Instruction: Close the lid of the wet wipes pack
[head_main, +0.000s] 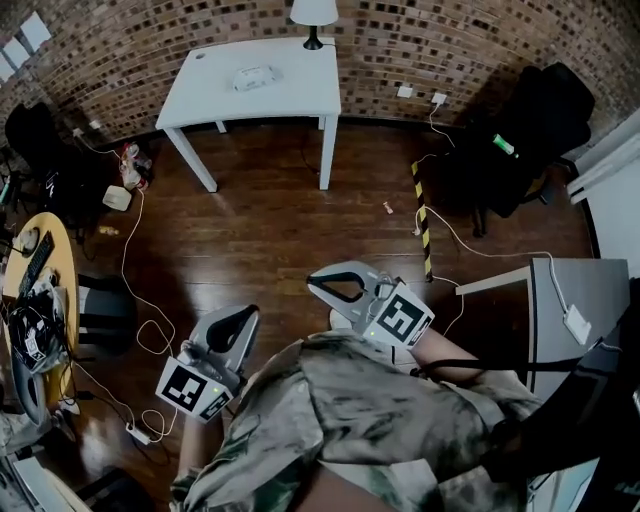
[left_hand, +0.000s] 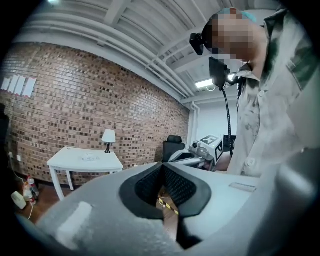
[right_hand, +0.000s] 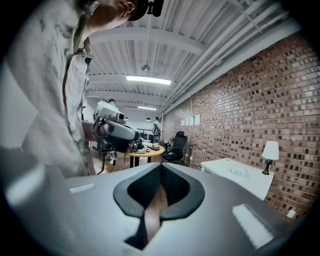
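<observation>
Head view: the wet wipes pack (head_main: 253, 77) lies on the white counter (head_main: 290, 100) by the brick wall. The left hand-held gripper (head_main: 240, 320) and right hand-held gripper (head_main: 325, 284) are close to the person's body, well away from the pack.

Left gripper view: the jaws touch at the tips and hold nothing. The pack looks tiny on the counter.

Right gripper view: the jaws are closed too, with nothing in them.

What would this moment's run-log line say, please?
stage: not started; left gripper: shut, empty; right gripper: shut, empty; wipes pack: on white table, across room
</observation>
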